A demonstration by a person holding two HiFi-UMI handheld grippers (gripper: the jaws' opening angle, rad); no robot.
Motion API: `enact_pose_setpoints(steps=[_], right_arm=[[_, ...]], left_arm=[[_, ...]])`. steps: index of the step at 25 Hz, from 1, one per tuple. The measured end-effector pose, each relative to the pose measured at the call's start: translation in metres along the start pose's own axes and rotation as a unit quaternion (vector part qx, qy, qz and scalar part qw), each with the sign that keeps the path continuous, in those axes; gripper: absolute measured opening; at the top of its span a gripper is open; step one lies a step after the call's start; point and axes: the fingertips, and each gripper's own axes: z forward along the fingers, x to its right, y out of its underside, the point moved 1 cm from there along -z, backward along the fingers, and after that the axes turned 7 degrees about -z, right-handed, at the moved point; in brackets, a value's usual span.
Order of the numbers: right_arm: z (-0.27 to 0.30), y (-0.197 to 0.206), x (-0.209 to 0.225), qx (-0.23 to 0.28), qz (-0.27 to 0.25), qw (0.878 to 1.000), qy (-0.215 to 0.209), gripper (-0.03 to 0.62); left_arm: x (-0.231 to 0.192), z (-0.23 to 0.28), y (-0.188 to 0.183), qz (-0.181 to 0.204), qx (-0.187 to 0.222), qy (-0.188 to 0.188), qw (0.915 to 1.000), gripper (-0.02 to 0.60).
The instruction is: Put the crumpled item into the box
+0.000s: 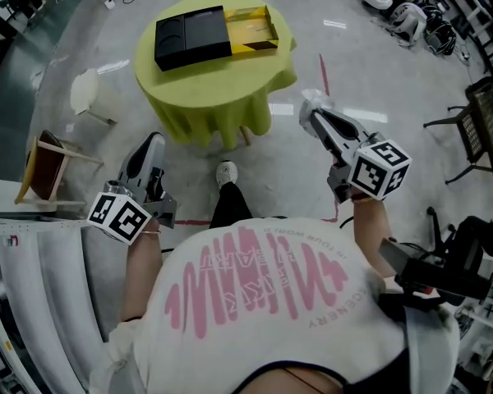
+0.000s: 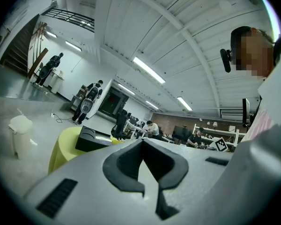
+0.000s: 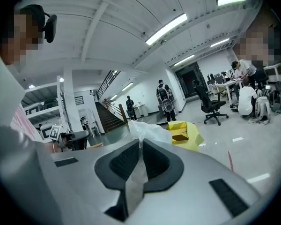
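Observation:
A black box [image 1: 191, 36] with its yellow tray [image 1: 251, 29] pulled out lies on a round table with a yellow-green cloth [image 1: 222, 89], ahead of me. My right gripper [image 1: 315, 115] is shut on a crumpled white plastic item [image 1: 312, 100], held in the air to the right of the table. In the right gripper view the crumpled item [image 3: 147, 129] bulges past the jaw tips of the right gripper [image 3: 140, 143], with the yellow tray [image 3: 180, 131] beyond. My left gripper [image 1: 150, 150] hangs near the table's lower left, shut and holding nothing. The left gripper [image 2: 143, 142] points toward the black box [image 2: 91, 139].
A white bin [image 1: 86, 93] and a wooden chair [image 1: 45, 167] stand left of the table. The person's shoe [image 1: 227, 173] is just before the table. A dark rack [image 1: 489, 125] and bags [image 1: 407, 11] are at the right. Several people stand far off.

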Motion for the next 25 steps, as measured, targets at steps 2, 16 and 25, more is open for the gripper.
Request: enact_pose_setpoints(steps=[2,16,25], right_arm=[[0.016,-0.009,0.009,0.002,0.0,1.0,0.005,0.02],[0.145,-0.097,0.067,0.029,-0.004,0.998,0.051,0.02],[0.217,-0.125,0.096,0.049,0.004,0.995,0.086,0.02]], left_arm=[[-0.011,0.02,-0.011,0.0,0.002,0.009,1.0,0.008],[-0.1,0.154,-0.115,0.011,0.001,0.072,0.9974,0.008],[-0.161,0.21,-0.165,-0.008,0.011,0.08,0.9967,0.008]])
